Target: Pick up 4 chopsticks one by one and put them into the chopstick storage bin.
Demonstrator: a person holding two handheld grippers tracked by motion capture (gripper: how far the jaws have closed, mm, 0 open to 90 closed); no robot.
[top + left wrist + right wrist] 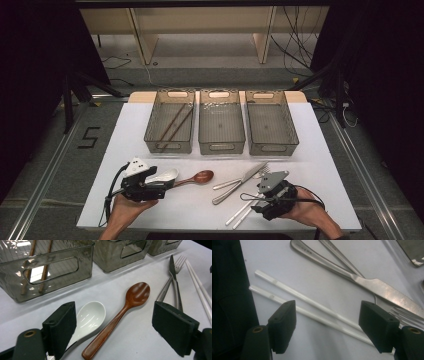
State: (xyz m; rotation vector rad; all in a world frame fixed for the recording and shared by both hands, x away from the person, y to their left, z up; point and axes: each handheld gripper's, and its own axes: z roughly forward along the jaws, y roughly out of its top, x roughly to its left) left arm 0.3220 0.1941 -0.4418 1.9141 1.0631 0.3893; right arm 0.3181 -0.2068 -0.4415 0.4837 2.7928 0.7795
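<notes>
A white ceramic soup spoon (90, 318) and a brown wooden spoon (120, 315) lie side by side on the white table (200, 210), both between the wide-spread jaws of the left gripper (113, 327); the white spoon's handle sits just beside the left-hand jaw in the left gripper view, the wooden spoon nearer the middle of the gap. A pair of white chopsticks (312, 307) lies on the table between the wide-open jaws of the right gripper (327, 326), running slantwise across the gap. Just beyond them rest a steel table knife (372, 286) and a steel fork (409, 316), crossing each other. Farther ahead of both grippers stand three clear grey plastic bins (220, 129) in a row; the leftmost holds two brown wooden chopsticks (174, 124).
</notes>
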